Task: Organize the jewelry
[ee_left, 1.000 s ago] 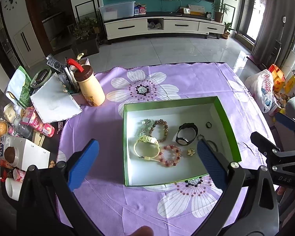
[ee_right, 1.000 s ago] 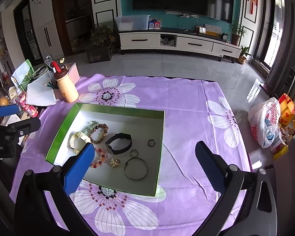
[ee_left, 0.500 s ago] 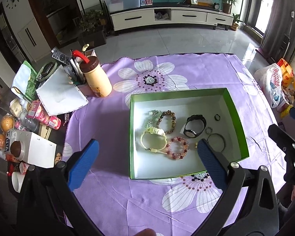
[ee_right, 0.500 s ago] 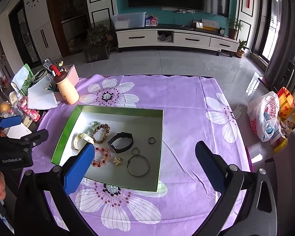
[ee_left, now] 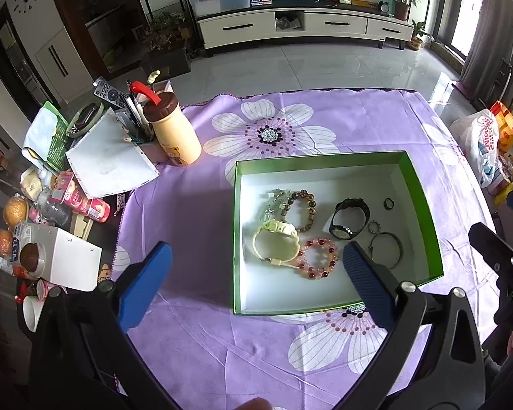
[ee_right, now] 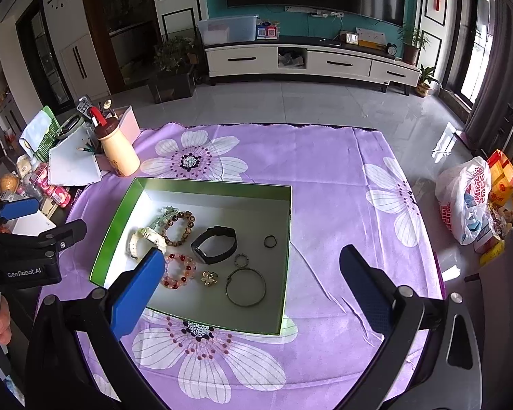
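Both our left gripper (ee_left: 253, 287) and right gripper (ee_right: 249, 290) hang wide open and empty; the thin bangle (ee_right: 245, 287) by the box's (ee_right: 285, 256) right wall looks light, hard, slippery, so we'd pinch its rim

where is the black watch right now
The black watch lies inside the green box, near its middle in both views, between the brown bead bracelet and the small dark ring.

"GenRobot.AI" is printed on the left tool (ee_right: 30, 235).

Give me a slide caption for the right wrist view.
Open right tongs hover over a green box of bracelets on a purple floral cloth.
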